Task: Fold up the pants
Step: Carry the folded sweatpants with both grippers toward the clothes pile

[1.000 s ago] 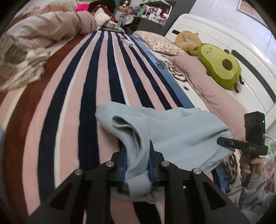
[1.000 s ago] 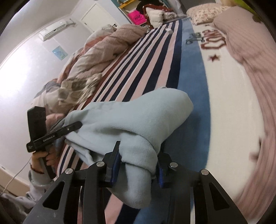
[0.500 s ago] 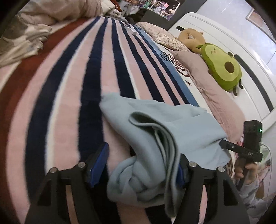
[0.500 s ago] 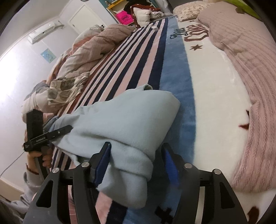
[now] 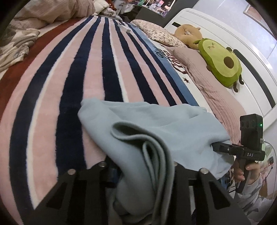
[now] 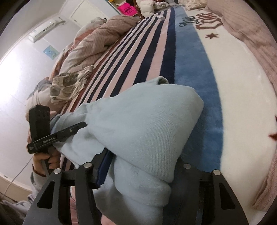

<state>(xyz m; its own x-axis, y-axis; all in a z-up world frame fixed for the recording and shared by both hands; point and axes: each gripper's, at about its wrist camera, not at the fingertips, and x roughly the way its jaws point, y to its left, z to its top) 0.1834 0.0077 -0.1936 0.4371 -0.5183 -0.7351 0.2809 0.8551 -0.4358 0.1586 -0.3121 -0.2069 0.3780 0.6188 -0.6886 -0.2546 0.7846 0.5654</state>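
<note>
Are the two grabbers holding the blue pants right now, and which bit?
Neither seems to hold them. Both the left gripper and right gripper stand open, with bunched folds of the light blue pants lying loosely between their fingers.

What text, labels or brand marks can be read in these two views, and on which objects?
"DAS": on the right gripper, seen from the left wrist.
"GenRobot.AI": on the left gripper, small, partly legible.
"WM": pink sign, blurred.
Blanket lettering: script, not readable.

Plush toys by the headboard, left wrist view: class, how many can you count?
2. The green avocado plush lies on the pink pillow against the white headboard; a tan plush sits just behind it, partly hidden. Others may lie out of view.
</note>
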